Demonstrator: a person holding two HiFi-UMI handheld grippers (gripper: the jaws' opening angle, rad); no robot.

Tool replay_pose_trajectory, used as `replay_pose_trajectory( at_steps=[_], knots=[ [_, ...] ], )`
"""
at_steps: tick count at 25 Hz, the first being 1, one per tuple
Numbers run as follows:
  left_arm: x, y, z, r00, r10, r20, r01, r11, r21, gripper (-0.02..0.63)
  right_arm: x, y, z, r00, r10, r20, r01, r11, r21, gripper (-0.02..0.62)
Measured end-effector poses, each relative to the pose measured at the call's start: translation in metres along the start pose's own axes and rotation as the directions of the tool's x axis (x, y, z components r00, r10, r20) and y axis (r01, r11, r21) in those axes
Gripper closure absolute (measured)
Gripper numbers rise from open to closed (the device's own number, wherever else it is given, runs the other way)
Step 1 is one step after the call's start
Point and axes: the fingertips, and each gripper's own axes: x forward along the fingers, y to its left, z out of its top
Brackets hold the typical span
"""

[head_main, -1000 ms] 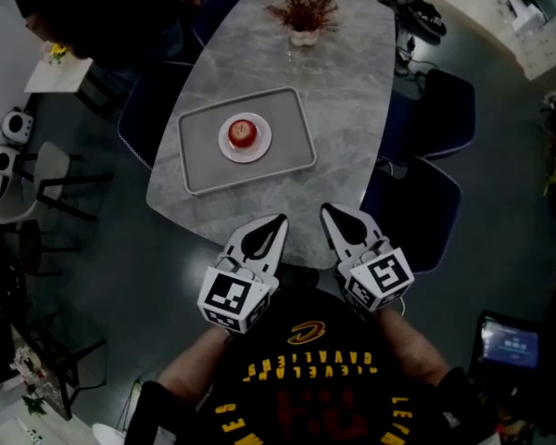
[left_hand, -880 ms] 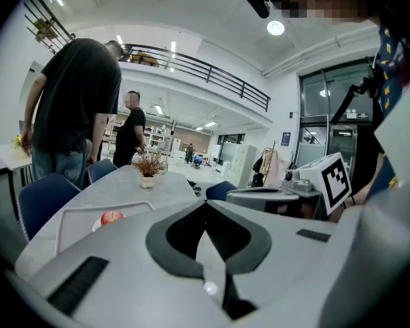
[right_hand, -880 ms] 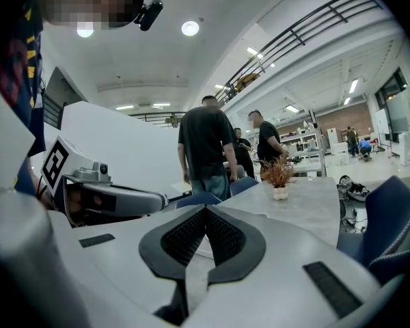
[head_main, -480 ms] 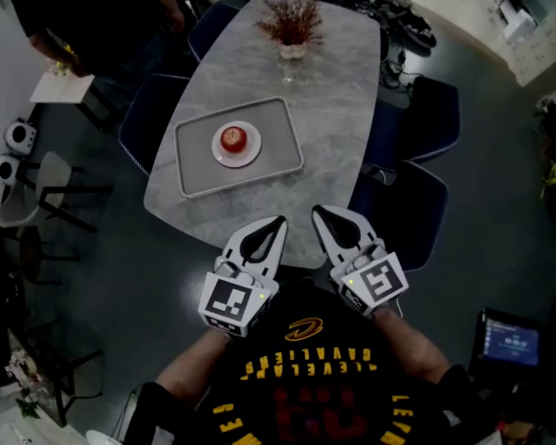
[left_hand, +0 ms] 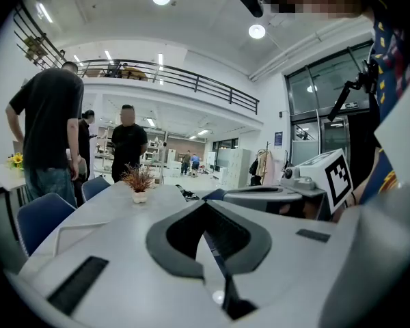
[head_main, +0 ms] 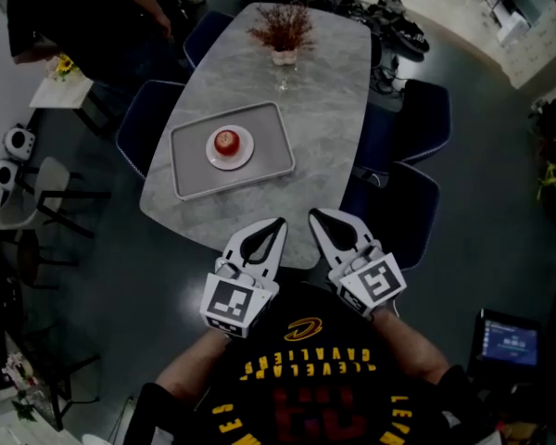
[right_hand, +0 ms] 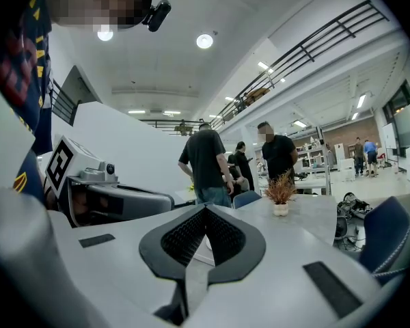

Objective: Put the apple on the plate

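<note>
A red apple (head_main: 226, 141) lies on a small white plate (head_main: 243, 152), which stands in a grey tray (head_main: 276, 160) on the marble table (head_main: 306, 109). My left gripper (head_main: 279, 222) and right gripper (head_main: 314, 215) hang side by side over the table's near edge, well short of the tray. Both are shut with nothing between the jaws. In the left gripper view the shut left gripper (left_hand: 206, 204) hides the apple, and the right gripper's body (left_hand: 280, 195) shows beside it. In the right gripper view the right gripper (right_hand: 205, 209) is likewise closed, with the left gripper's body (right_hand: 116, 200) at its left.
A potted dried plant (head_main: 284, 31) and a glass (head_main: 284, 82) stand at the table's far end. Blue chairs (head_main: 424, 119) ring the table on both sides. People (head_main: 83, 17) stand at the far left corner. A lit screen (head_main: 508, 341) sits on the floor at lower right.
The head view has shifted: table, tray and apple now sit a little farther left and look smaller. Both grippers stay shut, side by side at the near edge.
</note>
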Motion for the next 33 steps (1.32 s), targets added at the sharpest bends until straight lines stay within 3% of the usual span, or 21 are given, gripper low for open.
replay_pose_trajectory(
  at_steps=[24,33],
  knots=[
    [0.004,-0.006,-0.003,1.000,0.011,0.006,-0.011,1.000,0.016,0.604,-0.006,-0.002,-0.001,1.000,0.015,0.025,-0.014,1.000,-0.016,0.589],
    [0.005,-0.003,-0.010,1.000,0.014,-0.005,-0.014,1.000,0.012,0.604,-0.005,-0.004,-0.009,1.000,-0.004,0.010,0.003,1.000,0.024,0.589]
  ],
)
